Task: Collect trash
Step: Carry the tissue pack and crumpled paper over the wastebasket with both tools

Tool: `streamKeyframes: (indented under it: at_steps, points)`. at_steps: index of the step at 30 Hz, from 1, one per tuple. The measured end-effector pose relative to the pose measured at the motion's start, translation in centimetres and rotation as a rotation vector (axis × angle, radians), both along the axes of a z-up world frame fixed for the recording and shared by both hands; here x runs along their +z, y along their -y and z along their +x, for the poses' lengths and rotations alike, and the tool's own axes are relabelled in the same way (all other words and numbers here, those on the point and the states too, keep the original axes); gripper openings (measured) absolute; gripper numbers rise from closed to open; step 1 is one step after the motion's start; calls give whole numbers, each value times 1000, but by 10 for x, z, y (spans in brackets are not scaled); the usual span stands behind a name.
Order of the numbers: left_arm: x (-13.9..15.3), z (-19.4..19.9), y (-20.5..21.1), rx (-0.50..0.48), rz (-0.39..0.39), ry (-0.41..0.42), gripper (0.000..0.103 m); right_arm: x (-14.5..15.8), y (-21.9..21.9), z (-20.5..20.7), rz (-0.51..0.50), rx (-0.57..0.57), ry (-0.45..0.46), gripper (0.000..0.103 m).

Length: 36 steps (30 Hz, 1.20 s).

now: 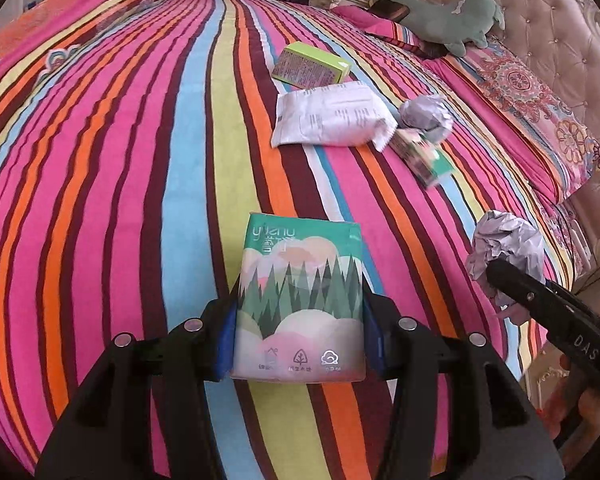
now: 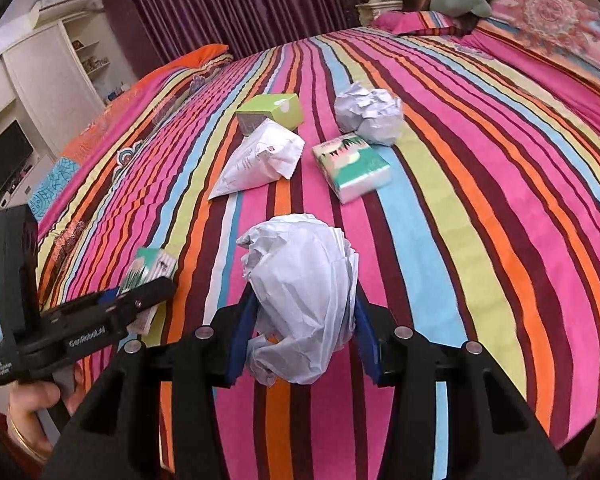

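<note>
Striped bed (image 1: 100, 200) | left jaws clamp forest-print tissue pack (image 1: 300, 300) | right jaws clamp crumpled, seemingly paper wad (image 2: 304, 300)

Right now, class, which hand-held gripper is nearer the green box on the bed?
Neither clearly. The left hand-held gripper holds a tissue pack, the right a paper ball; both are well short of the green box.

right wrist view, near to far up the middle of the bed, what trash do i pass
crumpled paper ball held in the right gripper → tissue pack → white pouch → second crumpled paper ball → green box
</note>
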<state>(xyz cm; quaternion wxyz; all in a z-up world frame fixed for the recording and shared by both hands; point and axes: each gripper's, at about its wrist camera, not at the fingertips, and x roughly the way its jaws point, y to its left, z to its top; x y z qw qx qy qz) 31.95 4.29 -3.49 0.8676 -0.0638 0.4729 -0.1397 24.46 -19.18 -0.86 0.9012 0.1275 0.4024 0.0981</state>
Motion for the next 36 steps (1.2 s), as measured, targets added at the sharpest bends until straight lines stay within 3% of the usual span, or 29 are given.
streamKeyframes:
  at_steps: [17,23,29,36]
  points:
    - [19,-148,12,-38,71,55,50,10,-10,-114,4,-4,46,43]
    - [0,-196,14,-44,71,8,50,-8,-7,-149,83,-3,-41,43]
    - [-21,-229,21,-70,90,-47,50,-24,-10,-170,99,-5,-109,43]
    - [-57,-250,22,-73,81,-180,50,-67,-2,-188,179,-42,-295,43]
